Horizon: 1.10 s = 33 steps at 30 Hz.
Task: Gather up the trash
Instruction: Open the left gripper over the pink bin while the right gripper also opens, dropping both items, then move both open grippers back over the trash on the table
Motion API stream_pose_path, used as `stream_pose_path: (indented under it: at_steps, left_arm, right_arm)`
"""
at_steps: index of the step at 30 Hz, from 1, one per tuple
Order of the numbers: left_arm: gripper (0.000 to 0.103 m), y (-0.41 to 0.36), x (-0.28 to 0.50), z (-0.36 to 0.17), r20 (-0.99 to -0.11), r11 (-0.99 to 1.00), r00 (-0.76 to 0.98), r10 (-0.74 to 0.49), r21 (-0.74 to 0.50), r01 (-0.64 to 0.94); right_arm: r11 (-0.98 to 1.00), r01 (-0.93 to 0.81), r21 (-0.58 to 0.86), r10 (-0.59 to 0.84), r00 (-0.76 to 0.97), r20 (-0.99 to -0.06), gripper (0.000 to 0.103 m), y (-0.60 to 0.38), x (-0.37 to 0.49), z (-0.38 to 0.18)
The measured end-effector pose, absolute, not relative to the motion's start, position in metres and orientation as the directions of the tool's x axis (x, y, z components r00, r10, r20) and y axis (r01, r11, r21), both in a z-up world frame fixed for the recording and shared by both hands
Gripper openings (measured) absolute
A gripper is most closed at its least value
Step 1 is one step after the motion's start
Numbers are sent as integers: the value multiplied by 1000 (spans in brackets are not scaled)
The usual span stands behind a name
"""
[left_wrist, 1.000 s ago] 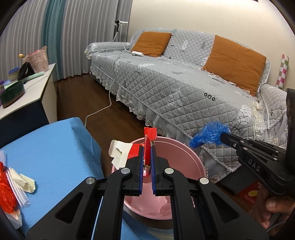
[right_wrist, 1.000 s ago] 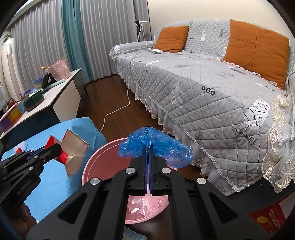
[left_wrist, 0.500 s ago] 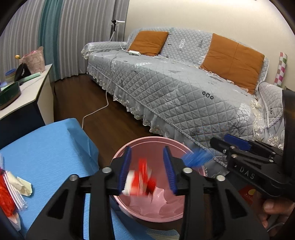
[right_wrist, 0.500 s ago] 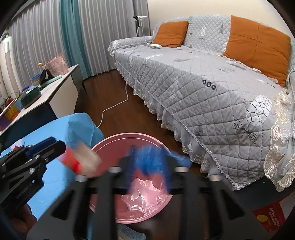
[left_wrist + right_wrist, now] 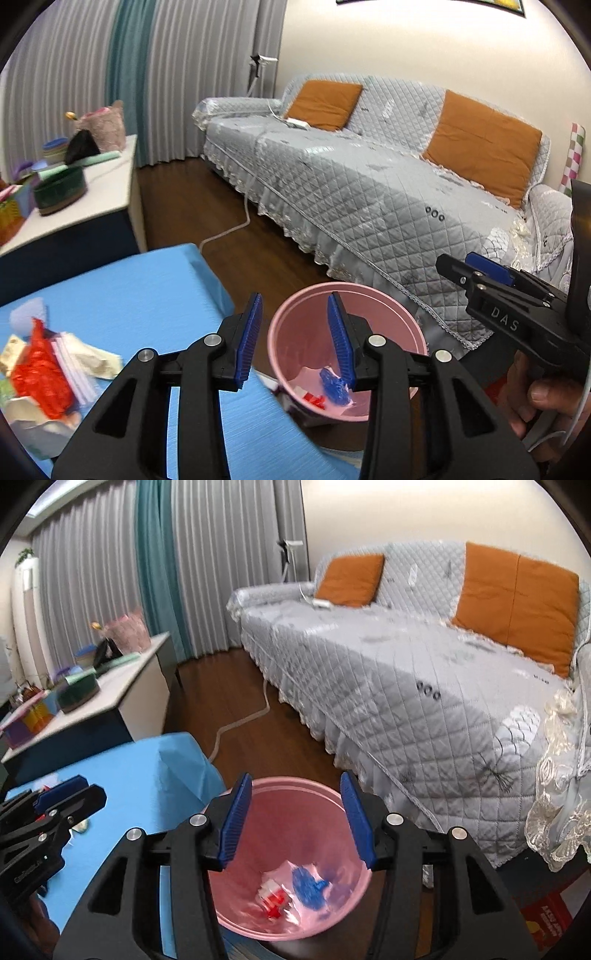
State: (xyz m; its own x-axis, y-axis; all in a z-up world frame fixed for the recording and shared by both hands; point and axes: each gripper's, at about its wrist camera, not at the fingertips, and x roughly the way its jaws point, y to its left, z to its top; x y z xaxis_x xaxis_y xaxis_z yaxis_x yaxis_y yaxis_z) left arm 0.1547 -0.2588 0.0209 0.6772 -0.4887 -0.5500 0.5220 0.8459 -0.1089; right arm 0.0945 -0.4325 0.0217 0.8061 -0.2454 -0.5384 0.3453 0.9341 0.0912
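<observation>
Trash lies at the bottom of the pink bin: we see a crumpled blue wrapper and a red and white box just beside it, both a little blurred. In the left wrist view the same blue wrapper and small red pieces rest low inside the bin.

We hold the right gripper above the bin mouth, its blue pads spread wide with nothing between them. The left gripper is also released and carries nothing; one of its fingers stands over the blue table edge and the other over the bin. In the right wrist view the left gripper sits at the left border, over the table.

The bin stands on the floor close against the corner of the table, where the blue cover folds down. On its other side the sofa skirt hangs near the rim, so the bin stays between these two edges. Open wooden floor runs away behind the bin, crossed by a white cable.

More trash waits on the table at the left: a red bag, white papers and other scraps in one heap, well apart from the table corner. A white desk stands further back.
</observation>
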Motion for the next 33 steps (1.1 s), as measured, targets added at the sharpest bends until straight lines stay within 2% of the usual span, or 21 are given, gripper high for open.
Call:
stream_pose_path:
  at_steps: [17,28,33]
  left_arm:
    - [37,-118,120,82,-482,932,804,-348,-84,353]
    - [37,-8,130,95,-463,979,863,-200,-67,191]
    - [37,26,142,77,-488,987,859,-155,-103,120]
  right_arm:
    - [979,160,127,-85,885,-458,49,-328,87,67]
    - [992,7,126,53,884,-465,33,-263,106,65]
    - [991,-55,124,109,869,-483,31,-235,120,56]
